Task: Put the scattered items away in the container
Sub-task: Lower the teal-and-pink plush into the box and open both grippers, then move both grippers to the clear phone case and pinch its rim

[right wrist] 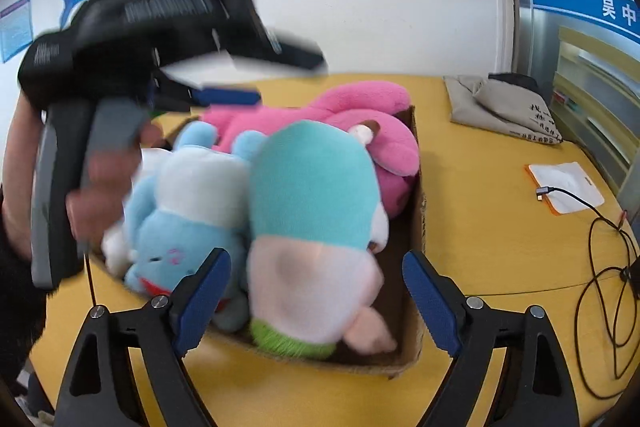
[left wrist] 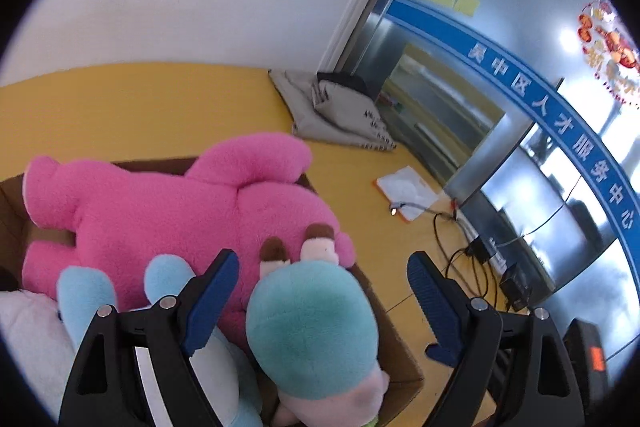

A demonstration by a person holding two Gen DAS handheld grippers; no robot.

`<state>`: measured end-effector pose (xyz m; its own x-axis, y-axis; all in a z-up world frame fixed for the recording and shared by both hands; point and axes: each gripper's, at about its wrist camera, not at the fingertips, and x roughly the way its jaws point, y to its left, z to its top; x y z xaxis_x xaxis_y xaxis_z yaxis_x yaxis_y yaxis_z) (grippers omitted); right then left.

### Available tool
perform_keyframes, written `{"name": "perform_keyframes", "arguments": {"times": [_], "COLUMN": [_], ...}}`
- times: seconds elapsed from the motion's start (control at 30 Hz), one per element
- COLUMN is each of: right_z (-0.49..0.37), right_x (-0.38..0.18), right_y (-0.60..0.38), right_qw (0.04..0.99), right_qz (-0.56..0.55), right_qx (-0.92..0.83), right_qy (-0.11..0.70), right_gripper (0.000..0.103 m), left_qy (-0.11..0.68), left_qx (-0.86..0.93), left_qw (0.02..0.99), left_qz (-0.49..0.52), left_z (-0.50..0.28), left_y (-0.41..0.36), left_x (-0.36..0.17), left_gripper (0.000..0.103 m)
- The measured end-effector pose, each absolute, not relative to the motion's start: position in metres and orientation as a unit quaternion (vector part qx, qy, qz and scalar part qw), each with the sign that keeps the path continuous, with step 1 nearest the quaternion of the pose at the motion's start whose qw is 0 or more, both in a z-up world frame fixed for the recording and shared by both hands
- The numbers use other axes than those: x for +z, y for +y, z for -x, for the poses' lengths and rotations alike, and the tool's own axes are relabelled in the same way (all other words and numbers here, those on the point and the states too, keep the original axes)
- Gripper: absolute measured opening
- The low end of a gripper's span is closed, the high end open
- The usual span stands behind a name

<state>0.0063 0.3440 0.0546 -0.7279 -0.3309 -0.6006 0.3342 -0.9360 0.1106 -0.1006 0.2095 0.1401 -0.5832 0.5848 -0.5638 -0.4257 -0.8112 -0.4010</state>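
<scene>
L tongs [left wrist: 322,301] released | R tongs [right wrist: 316,297] released | teal plush [right wrist: 312,183] in box [right wrist: 414,307], under both, untouched

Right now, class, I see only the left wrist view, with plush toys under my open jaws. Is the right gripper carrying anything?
Observer: No. The right gripper is open and empty, above the near end of the cardboard box.
Operator: Is any toy lying outside the box on that side?
Observer: None shows in the right wrist view. The teal plush ends inside the near wall, with a green fuzzy patch at its tip.
Operator: And the blue plush?
Observer: The blue plush lies in the box beside the teal one, with its embroidered face toward the near wall.
</scene>
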Motion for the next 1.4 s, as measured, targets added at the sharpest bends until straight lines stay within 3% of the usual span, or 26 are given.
{"name": "perform_keyframes", "arguments": {"times": [0.2, 0.43, 0.57, 1.0, 1.1, 1.3, 1.37, 1.4], "right_z": [-0.034, -0.075, -0.102, -0.204, -0.202, -0.199, -0.201, -0.201], "right_x": [0.067, 0.087, 0.078, -0.035, -0.040, -0.054, -0.056, -0.055], "right_y": [0.350, 0.349, 0.332, 0.232, 0.234, 0.233, 0.229, 0.227], "right_qw": [0.179, 0.192, 0.209, 0.322, 0.311, 0.316, 0.319, 0.321], "right_qz": [-0.297, -0.280, -0.298, -0.424, -0.441, -0.467, -0.464, -0.462], "right_qx": [-0.938, -0.940, -0.931, -0.843, -0.838, -0.821, -0.819, -0.818], "right_qy": [0.016, 0.002, 0.012, 0.077, 0.079, 0.090, 0.109, 0.118], "right_gripper": [0.097, 0.102, 0.102, 0.098, 0.082, 0.058, 0.049, 0.044], "left_qy": [-0.083, -0.021, -0.013, -0.019, -0.009, 0.000, 0.010, 0.015], "left_qx": [0.917, 0.939, 0.937, 0.871, 0.862, 0.840, 0.832, 0.833], "left_qw": [0.245, 0.179, 0.125, 0.127, 0.119, 0.106, 0.103, 0.101], "left_qz": [0.304, 0.293, 0.325, 0.474, 0.492, 0.532, 0.546, 0.543], "left_z": [0.038, -0.055, -0.096, -0.164, -0.168, -0.173, -0.174, -0.175], "left_y": [0.160, 0.091, 0.063, 0.053, 0.051, 0.051, 0.052, 0.053], "left_x": [0.183, 0.178, 0.145, 0.012, -0.001, -0.029, -0.037, -0.038], "left_gripper": [0.087, 0.089, 0.089, 0.087, 0.086, 0.069, 0.055, 0.055]}}
